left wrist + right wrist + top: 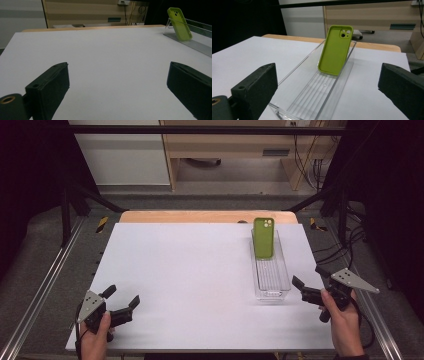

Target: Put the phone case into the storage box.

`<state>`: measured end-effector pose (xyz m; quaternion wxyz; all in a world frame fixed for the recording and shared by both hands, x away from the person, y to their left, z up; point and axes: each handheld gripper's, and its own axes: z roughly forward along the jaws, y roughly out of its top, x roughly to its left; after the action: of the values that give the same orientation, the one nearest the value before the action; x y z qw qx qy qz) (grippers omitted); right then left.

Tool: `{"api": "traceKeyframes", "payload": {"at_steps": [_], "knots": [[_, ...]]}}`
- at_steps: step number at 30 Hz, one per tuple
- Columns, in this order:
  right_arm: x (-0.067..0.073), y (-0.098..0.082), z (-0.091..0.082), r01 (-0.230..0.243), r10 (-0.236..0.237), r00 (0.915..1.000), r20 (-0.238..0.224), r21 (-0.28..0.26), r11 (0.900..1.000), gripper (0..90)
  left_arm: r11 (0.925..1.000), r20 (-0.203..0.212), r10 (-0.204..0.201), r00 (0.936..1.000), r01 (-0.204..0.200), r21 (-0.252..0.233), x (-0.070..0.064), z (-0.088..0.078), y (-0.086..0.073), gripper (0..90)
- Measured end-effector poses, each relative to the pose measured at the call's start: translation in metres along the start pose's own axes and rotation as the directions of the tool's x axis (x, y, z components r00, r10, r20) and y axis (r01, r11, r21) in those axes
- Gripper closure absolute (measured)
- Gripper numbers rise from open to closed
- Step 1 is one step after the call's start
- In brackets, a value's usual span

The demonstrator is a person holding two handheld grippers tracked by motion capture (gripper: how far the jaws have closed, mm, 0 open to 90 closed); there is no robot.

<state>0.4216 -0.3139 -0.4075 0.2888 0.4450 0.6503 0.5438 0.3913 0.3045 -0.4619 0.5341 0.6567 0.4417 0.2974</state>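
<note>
The green phone case leans upright against the far end of the clear tray on the white surface. The right hand-held gripper, jaws spread and empty, sits just beside the tray's near end; the left hand-held gripper, also spread, is well apart from the tray.

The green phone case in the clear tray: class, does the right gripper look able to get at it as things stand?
Probably yes. The right gripper is open beside the clear tray, and the green phone case leans against its far end, rising above the rim unobstructed.
</note>
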Motion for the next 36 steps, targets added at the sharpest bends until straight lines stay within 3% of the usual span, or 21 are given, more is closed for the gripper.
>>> {"api": "traceKeyframes", "payload": {"at_steps": [27, 36], "knots": [[0.018, -0.038, 0.011, 0.039, -0.038, 0.9988, -0.033, 0.036, 0.999, 3.0, 1.0000, 0.006, 0.008, 0.9999, -0.008, -0.002, 0.000, 0.000, 0.000, 3.8], [0.024, -0.048, 0.016, 0.059, -0.058, 0.9971, -0.049, 0.018, 0.998, 3.0, 0.9999, 0.007, 0.010, 0.9999, -0.010, -0.003, 0.000, 0.000, 0.000, 3.8]]}}
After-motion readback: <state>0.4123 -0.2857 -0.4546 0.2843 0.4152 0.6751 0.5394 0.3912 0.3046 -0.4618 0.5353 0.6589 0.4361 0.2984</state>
